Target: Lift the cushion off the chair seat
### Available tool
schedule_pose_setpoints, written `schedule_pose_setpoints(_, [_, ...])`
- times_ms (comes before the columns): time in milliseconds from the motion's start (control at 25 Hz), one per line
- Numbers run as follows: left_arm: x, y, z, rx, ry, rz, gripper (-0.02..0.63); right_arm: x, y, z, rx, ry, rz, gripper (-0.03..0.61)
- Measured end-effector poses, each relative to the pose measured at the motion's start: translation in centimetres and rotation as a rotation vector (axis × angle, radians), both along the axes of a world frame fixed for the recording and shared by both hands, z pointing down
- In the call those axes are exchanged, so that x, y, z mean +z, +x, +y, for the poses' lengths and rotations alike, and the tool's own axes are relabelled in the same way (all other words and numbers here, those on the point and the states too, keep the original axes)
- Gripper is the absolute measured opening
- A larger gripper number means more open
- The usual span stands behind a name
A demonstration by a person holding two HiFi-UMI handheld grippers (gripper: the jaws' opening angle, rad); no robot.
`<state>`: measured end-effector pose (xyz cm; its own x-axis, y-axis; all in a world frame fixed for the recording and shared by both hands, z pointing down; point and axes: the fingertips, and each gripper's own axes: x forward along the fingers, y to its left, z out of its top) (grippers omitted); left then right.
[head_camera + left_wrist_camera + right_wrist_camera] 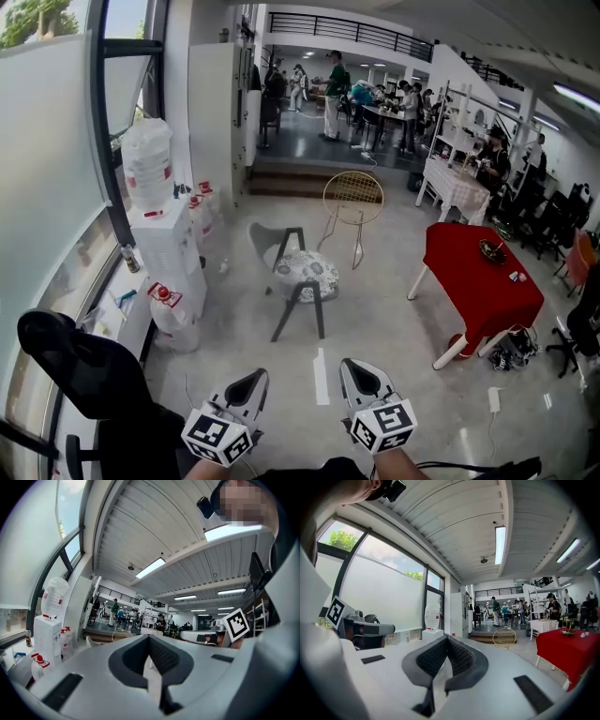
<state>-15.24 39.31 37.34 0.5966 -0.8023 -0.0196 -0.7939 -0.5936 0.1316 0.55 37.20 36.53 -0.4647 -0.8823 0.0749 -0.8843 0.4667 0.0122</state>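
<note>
A round, white-and-grey patterned cushion point(309, 272) lies on the seat of a small chair point(270, 242) with dark legs, in the middle of the floor in the head view. My left gripper point(253, 380) and right gripper point(359, 367) are side by side at the bottom of that view. Both point level toward the chair and are well short of it. The left gripper point(149, 637) has its jaws together with nothing between them. So does the right gripper point(447, 637).
A gold wire chair point(353, 199) stands behind the cushioned chair. A red-covered table point(478, 272) is to the right. Stacked water bottles and boxes point(164, 234) line the left wall by the window. A black office chair point(80, 370) is near my left. People stand beyond a step point(291, 178).
</note>
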Motion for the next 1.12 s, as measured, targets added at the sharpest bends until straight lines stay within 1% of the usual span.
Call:
schedule_pose_setpoints(160, [-0.1, -1.1, -0.4, 0.01, -0.005, 0.008, 0.005, -0.1, -0.7, 0.0, 0.017, -0.007, 0.009, 0.006])
schedule_pose_setpoints(360, [0.5, -1.0, -1.5, 0.021, -0.009, 0.006, 0.005, 0.7, -0.6, -1.4, 0.03, -0.016, -0.006, 0.007])
schedule_pose_setpoints(560, [-0.1, -1.3, -3.8, -0.007, -0.013, 0.006, 0.005, 0.2, -0.9, -4.1, 0.008, -0.009, -0.009, 0.007])
schedule_pose_setpoints(920, [-0.6, 0.2, -9.4, -0.037, -0.014, -0.022, 0.005, -0.2, 0.6, -10.1, -0.028, 0.0, -0.025, 0.006])
schedule_pose_setpoints(1120, [-0.3, 2.0, -12.6, -0.04, -0.037, -0.033, 0.005, -0.1, 2.2, -13.3, -0.031, -0.001, -0.041, 0.007])
